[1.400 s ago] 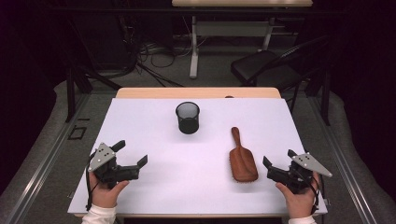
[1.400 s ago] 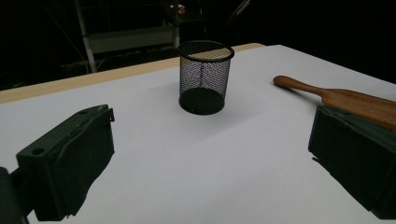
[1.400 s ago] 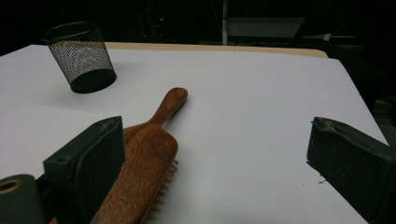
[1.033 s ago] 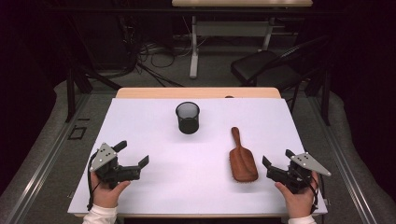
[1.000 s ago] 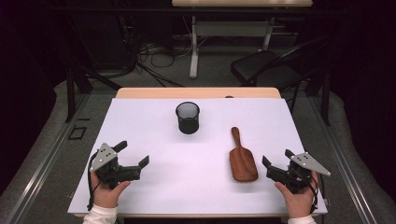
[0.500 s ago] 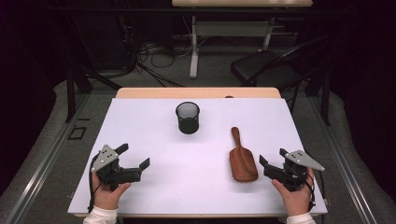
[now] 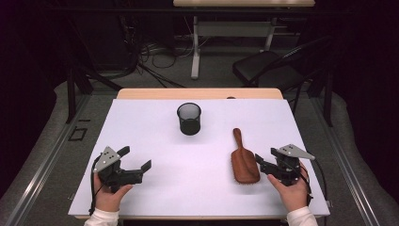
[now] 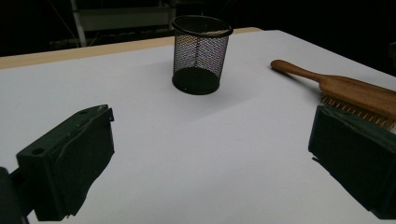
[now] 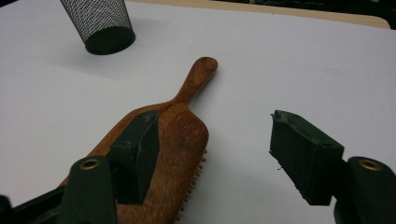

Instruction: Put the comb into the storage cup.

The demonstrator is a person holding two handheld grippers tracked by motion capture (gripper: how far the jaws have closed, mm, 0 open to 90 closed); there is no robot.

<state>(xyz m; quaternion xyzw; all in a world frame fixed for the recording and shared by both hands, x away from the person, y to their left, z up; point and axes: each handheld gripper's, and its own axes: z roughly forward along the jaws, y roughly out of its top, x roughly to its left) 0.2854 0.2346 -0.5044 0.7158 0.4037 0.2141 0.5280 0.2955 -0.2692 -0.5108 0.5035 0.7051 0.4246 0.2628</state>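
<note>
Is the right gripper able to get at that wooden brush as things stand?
Probably yes: the right gripper sits right beside the wooden brush, its jaws apart and just closing, nothing between them and the brush's edge.

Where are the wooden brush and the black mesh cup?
wooden brush (image 7: 244,165), high view, on the broad wooden back of its head.
black mesh cup (image 7: 189,119), high view, on the mesh side wall.

White table (image 7: 141,127): mesh cup (image 7: 189,118), hairbrush (image 7: 243,157).

Bright overhead light on the white table (image 7: 155,136), dark surroundings, soft shadows, slightly grainy pictures.
</note>
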